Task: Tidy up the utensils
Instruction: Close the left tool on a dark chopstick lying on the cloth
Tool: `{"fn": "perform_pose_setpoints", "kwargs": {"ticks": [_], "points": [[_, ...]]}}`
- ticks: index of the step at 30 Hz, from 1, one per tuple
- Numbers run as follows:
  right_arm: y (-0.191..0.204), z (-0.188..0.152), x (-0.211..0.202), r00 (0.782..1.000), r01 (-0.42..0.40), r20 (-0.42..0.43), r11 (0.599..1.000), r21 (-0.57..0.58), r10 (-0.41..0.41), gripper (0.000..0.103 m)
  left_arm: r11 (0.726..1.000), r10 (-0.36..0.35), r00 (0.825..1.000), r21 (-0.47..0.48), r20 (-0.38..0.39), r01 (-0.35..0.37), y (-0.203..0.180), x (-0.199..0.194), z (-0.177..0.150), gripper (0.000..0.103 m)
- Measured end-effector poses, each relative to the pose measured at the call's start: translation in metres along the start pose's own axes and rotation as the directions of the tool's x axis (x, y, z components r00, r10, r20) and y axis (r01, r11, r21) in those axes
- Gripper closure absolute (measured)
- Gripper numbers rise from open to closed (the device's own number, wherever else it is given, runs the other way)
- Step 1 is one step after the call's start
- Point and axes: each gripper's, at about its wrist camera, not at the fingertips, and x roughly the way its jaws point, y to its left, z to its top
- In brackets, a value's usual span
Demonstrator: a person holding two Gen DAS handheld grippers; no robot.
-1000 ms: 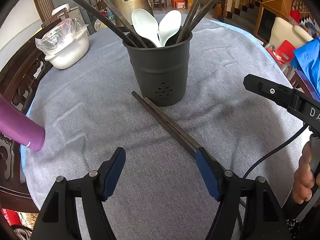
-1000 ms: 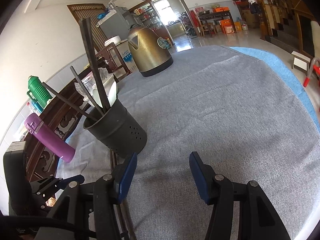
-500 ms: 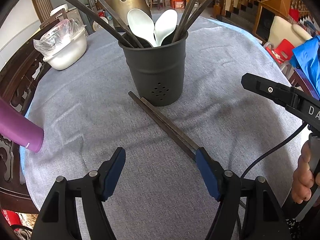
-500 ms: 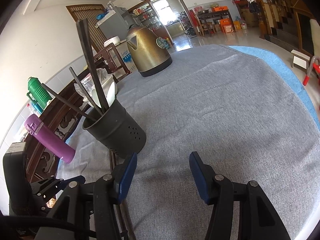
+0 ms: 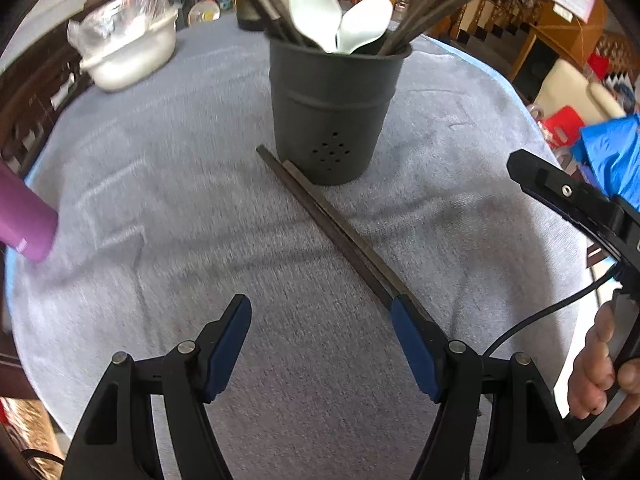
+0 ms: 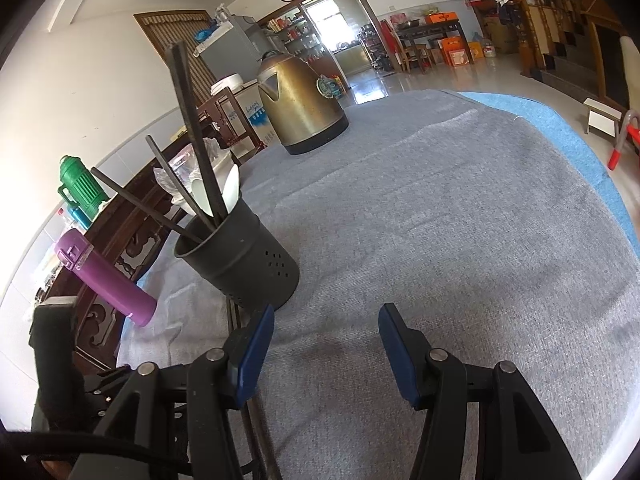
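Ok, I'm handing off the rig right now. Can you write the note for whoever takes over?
Left claw: open, empty, low over the cloth, its right finger just beside the near end of the loose chopsticks.
Right claw: open, empty, hovering off to the side.
Holder: upright mid-table, already has two white spoons and several chopsticks.
Done: most utensils stowed.
Left: one pair of chopsticks lying on the cloth against the holder's base; pick it up and drop it in.
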Motion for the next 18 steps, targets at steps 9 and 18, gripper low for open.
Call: {"fn": "perform_pose_setpoints", "kwargs": {"ticks": [9,18], "points": [[-0.002,-0.001,-0.011,1.0,-0.008,0.015,1.0,0.01,0.007,0.045,0.994,-0.055,0.998,-0.091,-0.023,0.053,0.013,0.007,0.001,0.029],[-0.006,0.0,-0.021,1.0,-0.014,0.028,1.0,0.023,0.014,0.045,0.997,-0.012,0.999,-0.08,-0.041,0.008,0.004,0.017,0.013,0.029]]}}
